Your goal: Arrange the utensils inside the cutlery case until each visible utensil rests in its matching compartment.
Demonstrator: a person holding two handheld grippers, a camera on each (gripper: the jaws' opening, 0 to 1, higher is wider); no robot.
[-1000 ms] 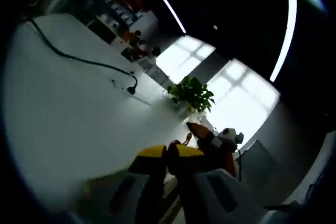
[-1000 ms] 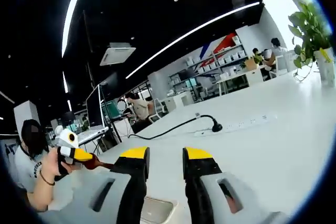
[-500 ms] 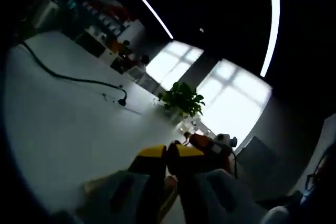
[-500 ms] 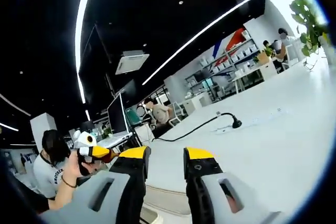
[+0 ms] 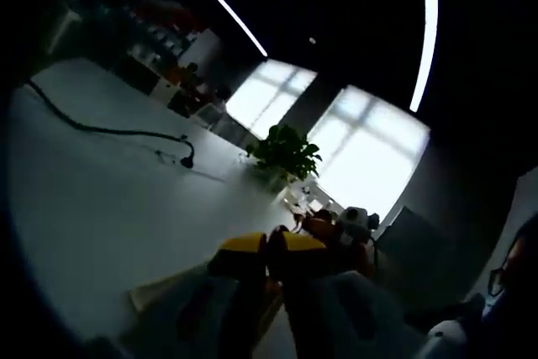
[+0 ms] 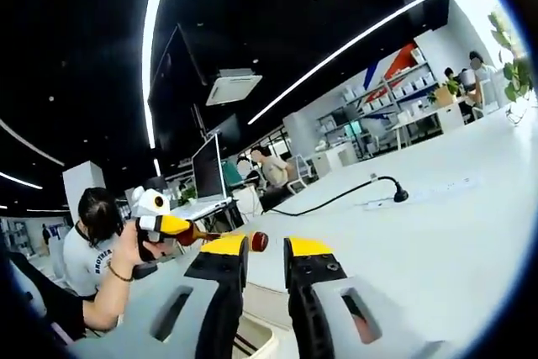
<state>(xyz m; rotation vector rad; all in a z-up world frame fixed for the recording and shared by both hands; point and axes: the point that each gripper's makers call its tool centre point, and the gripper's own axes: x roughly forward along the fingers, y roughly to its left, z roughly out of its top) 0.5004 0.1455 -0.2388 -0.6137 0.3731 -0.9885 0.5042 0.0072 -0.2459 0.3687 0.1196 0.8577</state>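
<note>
One cutlery case [image 6: 252,325] showed, a pale tray at the bottom centre of the right gripper view, mostly hidden behind that view's own jaws; in the left gripper view its pale edge [image 5: 168,287] lay at the lower left, just under the jaws. Whether any utensil rested in its compartments could not be told.

Two tools were counted. The right tool [image 6: 266,251], rising from the bottom centre of its view, had its yellow-tipped jaws parted by a narrow gap with nothing between them. The left tool [image 5: 267,248] stood at the bottom centre of its own view with its yellow tips almost touching, nothing visibly held. In the right gripper view the left tool appeared again at the left of the frame, gripped in a person's hand [image 6: 128,245], its red-tipped end reaching toward the middle.

The white counter [image 6: 437,233] spread across both views. One black cable [image 6: 336,197] with a power strip lay on it at mid-right of the right gripper view. One potted plant [image 5: 282,153] stood at the centre of the left gripper view, before bright windows. A monitor [image 6: 207,170] stood at centre-left of the right gripper view, with several people seated far behind
</note>
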